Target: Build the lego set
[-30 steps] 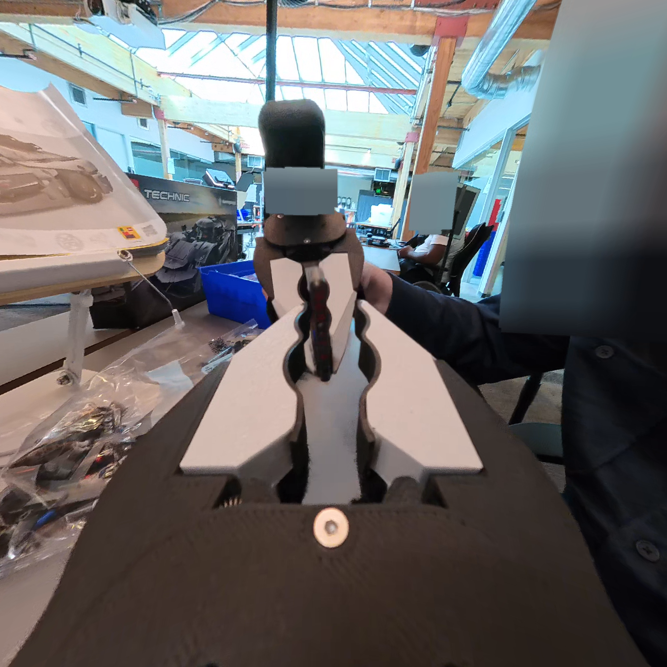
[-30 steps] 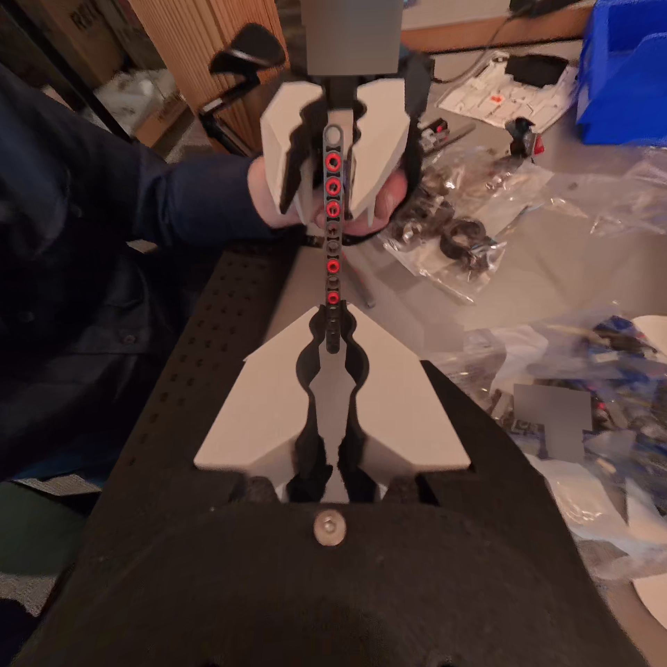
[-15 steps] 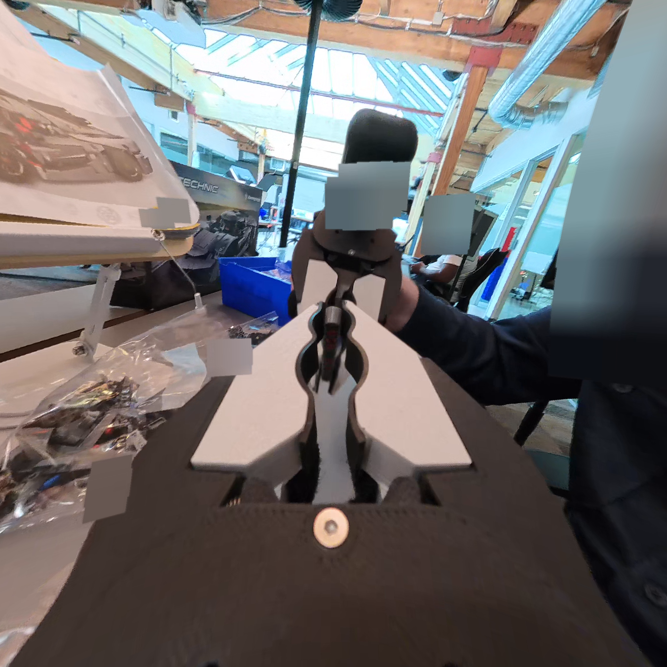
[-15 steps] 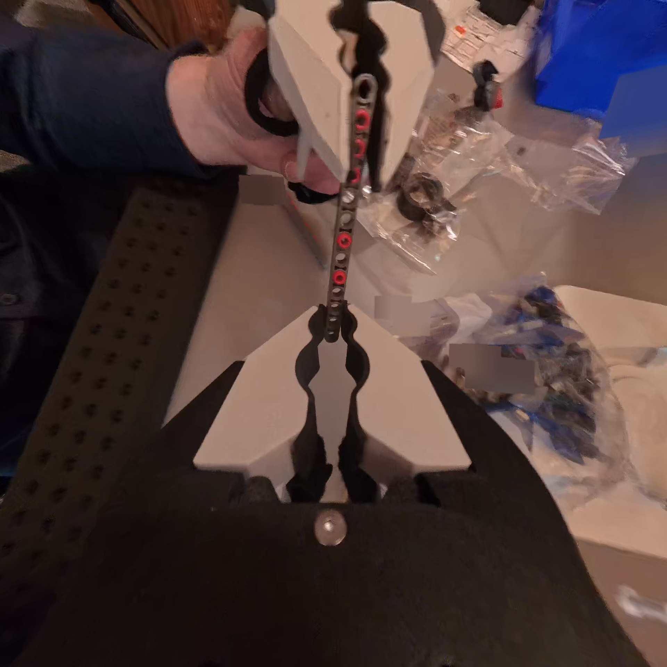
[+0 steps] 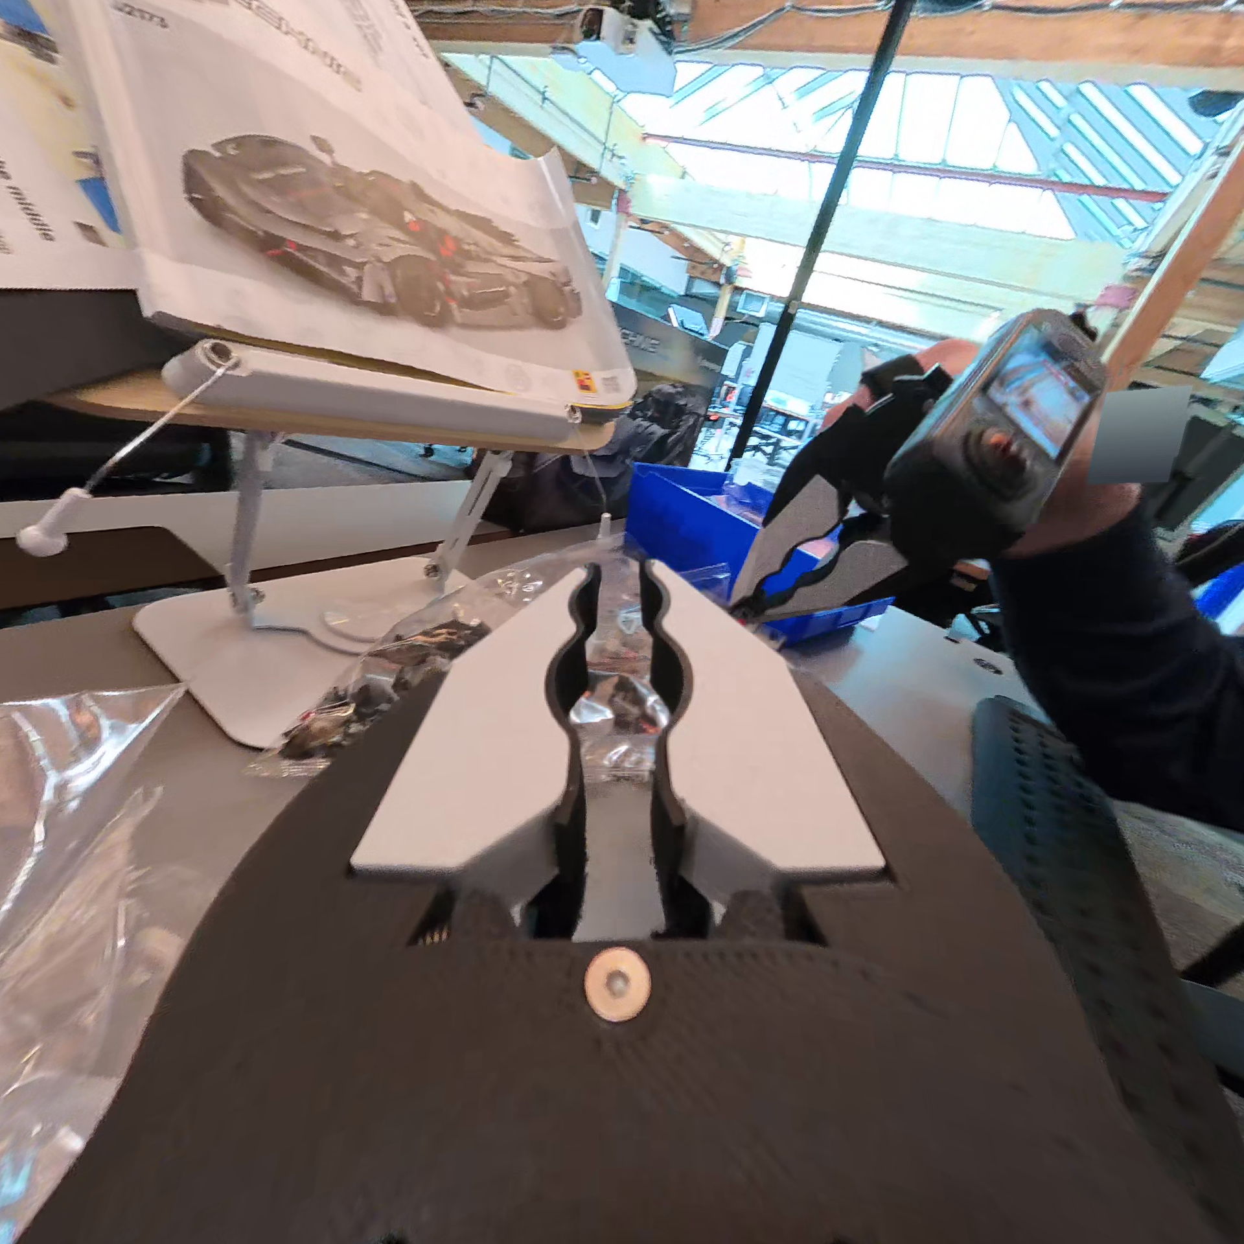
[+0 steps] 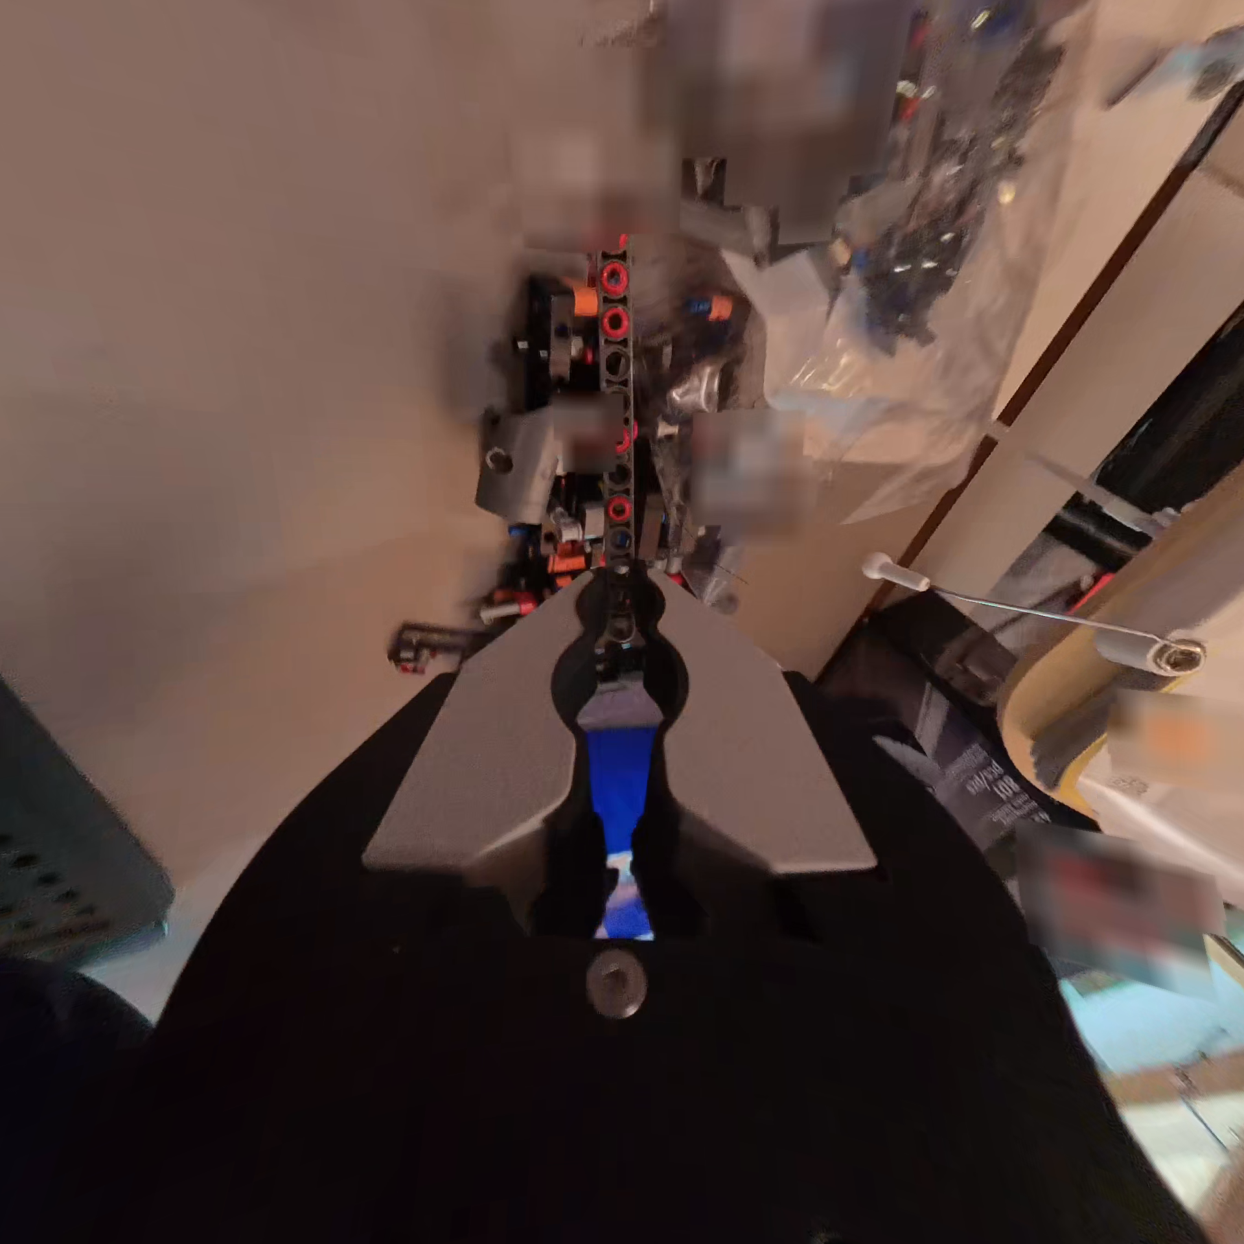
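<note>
Grey beam with red pins juts from the right tongs, clamped at its near end, above a blurred build on the tabletop; left tongs gape empty over a parts bag.

Bright skylit ceiling w/ timber beams, black pole, grey tabletop.

left gripper fingers parted, right gripper clamped
</note>
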Motion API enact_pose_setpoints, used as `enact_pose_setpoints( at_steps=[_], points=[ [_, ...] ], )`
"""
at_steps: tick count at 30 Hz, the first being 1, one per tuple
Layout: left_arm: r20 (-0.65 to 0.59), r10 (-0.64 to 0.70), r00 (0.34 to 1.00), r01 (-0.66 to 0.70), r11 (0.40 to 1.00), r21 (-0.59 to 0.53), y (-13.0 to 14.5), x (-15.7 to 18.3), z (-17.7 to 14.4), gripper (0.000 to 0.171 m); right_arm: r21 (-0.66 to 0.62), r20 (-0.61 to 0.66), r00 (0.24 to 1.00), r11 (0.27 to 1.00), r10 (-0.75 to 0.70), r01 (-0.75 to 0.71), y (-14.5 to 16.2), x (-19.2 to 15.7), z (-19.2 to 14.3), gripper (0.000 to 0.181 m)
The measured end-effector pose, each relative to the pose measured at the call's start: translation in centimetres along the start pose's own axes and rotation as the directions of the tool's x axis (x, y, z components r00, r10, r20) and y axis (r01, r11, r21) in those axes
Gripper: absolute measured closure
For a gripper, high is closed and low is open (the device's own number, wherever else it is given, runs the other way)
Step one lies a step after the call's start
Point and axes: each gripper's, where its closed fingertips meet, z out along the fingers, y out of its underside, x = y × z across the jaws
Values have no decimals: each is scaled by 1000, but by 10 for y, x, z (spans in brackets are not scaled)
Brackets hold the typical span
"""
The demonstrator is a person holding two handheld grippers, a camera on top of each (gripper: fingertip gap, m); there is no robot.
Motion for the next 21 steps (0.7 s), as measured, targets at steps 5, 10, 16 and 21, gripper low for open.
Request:
enact_pose_setpoints(
  at_steps=[5,10,16,21],
  points=[
    [59,36,998,-35,999,-19,0,-8,-3,163,-223,30,1000,975,-2,9,3,11,11,177],
    [92,53,994,-50,998,-34,2,-12,-3,163,-194,131,988,979,86,-59,-25,12,14,177],
    [96,44,994,-42,999,-22,0,-14,-5,164,-43,140,946,956,293,-290,-64,42,22,170],
    [111,30,993,-30,1000,1,-4,-18,-10,164,33,109,931,935,349,-354,-51,48,10,155]
  ],
)
